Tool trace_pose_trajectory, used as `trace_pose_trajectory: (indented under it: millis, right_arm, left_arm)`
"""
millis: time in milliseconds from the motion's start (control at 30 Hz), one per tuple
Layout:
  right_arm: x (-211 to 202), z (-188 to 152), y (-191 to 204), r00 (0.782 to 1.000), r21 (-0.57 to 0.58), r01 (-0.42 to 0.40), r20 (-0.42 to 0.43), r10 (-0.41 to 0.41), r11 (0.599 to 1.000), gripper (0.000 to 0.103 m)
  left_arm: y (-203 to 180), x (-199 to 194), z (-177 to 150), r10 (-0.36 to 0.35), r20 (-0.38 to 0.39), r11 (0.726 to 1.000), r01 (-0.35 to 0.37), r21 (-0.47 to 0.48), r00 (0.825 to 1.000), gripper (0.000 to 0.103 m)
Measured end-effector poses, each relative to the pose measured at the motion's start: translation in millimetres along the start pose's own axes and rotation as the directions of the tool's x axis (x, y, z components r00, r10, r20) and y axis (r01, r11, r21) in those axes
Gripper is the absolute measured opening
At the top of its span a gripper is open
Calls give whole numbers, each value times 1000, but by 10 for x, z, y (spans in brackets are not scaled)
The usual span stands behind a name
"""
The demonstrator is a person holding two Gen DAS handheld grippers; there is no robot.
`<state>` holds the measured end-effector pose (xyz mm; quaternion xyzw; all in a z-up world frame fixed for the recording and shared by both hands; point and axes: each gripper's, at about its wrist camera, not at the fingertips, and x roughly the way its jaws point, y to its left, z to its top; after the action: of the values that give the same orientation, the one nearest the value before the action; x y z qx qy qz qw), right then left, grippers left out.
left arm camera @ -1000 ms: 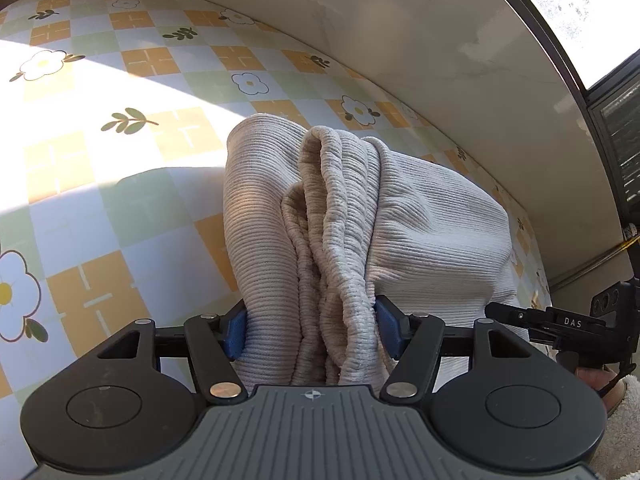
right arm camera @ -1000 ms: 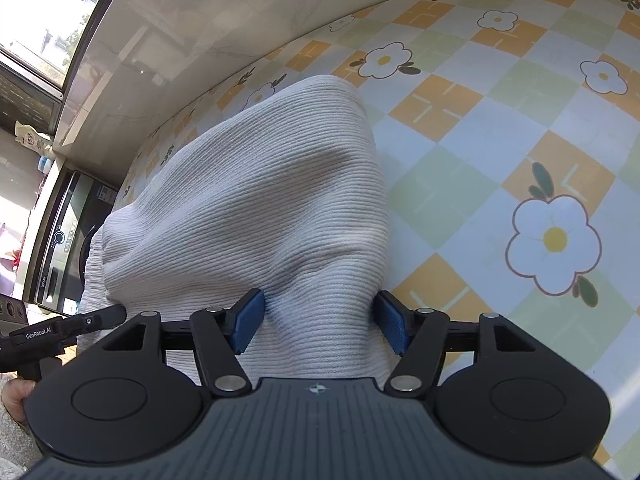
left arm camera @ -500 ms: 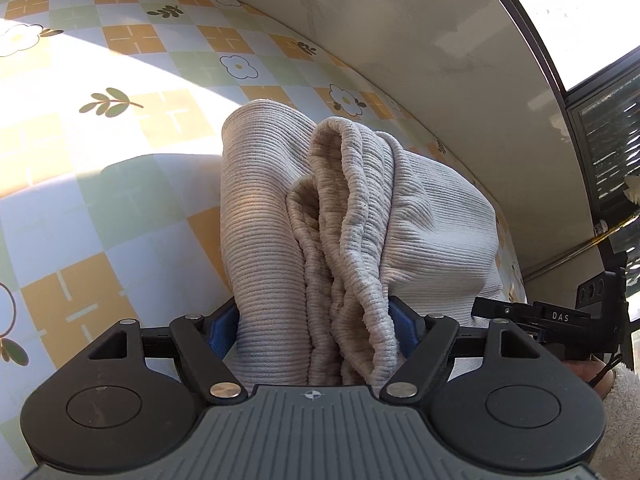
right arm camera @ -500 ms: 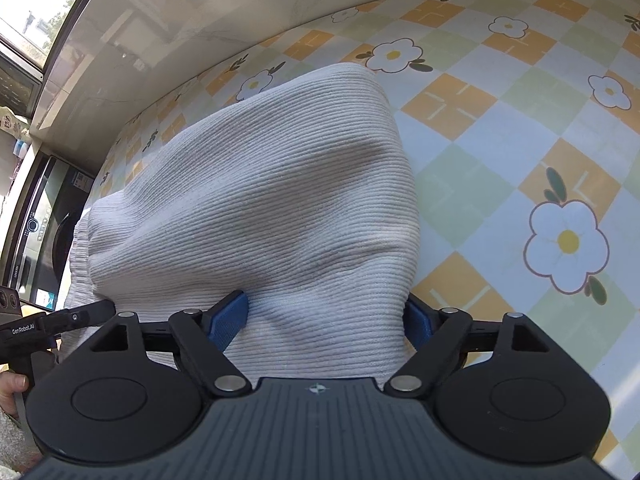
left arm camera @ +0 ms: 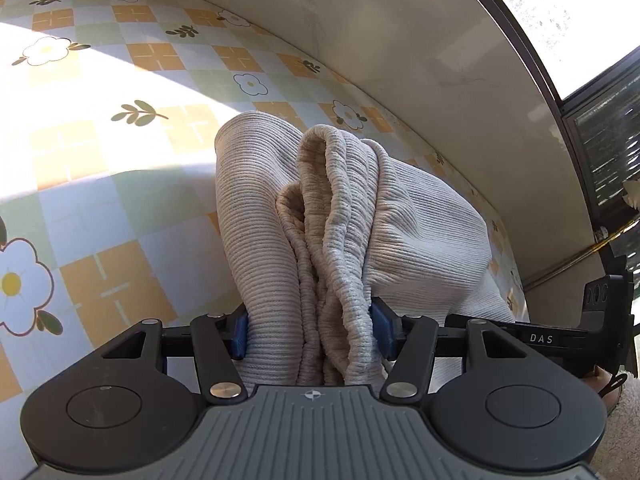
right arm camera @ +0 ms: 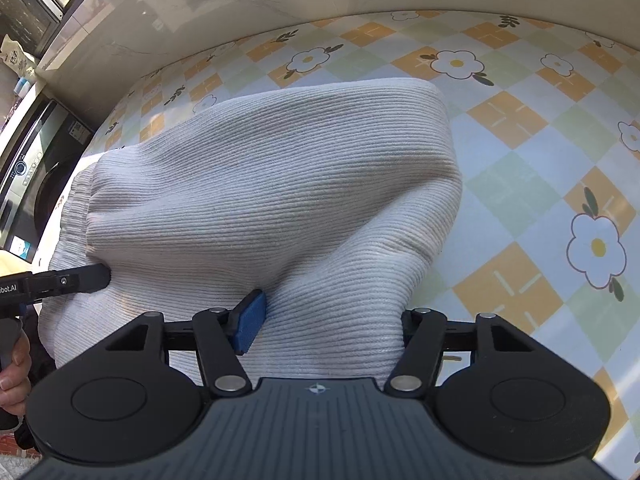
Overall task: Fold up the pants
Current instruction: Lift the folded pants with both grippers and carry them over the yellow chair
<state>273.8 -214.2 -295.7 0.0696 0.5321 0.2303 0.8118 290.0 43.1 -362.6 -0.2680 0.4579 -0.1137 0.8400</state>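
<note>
Both ends of the folded pants (left arm camera: 332,216) are pinched, the jaws having just closed: left gripper (left arm camera: 308,332), right gripper (right arm camera: 324,324). Even lowering onto the tablecloth (right arm camera: 520,168) is called for next.

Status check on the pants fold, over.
Left gripper and right gripper both clamping the folded pants. Jaws just closed in. Tablecloth bare around them.

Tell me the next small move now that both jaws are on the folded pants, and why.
Probably carry the bundle forward together and lay it flat. The left gripper has just been closing on the bunched waistband of the beige ribbed knit pants, and the right gripper on the folded edge; both sets of jaws pinch cloth that arches above the checked floral tablecloth.
</note>
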Motion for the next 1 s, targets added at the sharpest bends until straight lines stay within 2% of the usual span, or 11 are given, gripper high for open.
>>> trace_pose_trajectory:
  millis: [167,300,367,500,600,733,833,1000]
  right_arm:
    - [-81,11,251,998,-117,-63,22,66,991,49]
    - [-120,97,455,990,-233,-133,25,142,964,45]
    - [-113,136,545,986,-285,-155,15,166,946,43]
    - [-131,162,674,971,-354,-222,4,239,908,29]
    - [-59,145,757,969,-419,-235,-28,246,877,28]
    - [3,181,739,958,-405,-280,-54,283,870,26]
    - [-56,146,812,949,-449,-299,-51,311,842,23]
    - [-129,100,989,923,-504,-346,-31,384,791,21]
  left_arm:
    - [-107,-277,-189,73,62,997,-72,-24,995,58]
    - [-221,-462,-339,136,115,989,-129,-66,984,56]
    - [-261,-534,-409,172,139,982,-160,-97,975,56]
    - [-324,-693,-540,237,181,965,-209,-160,955,54]
    - [-323,-811,-681,283,207,947,-240,-212,936,54]
    - [-344,-874,-827,323,230,930,-262,-259,918,53]
    - [-416,-928,-899,349,246,918,-277,-283,904,53]
    - [-433,-1034,-967,385,287,897,-283,-340,877,51]
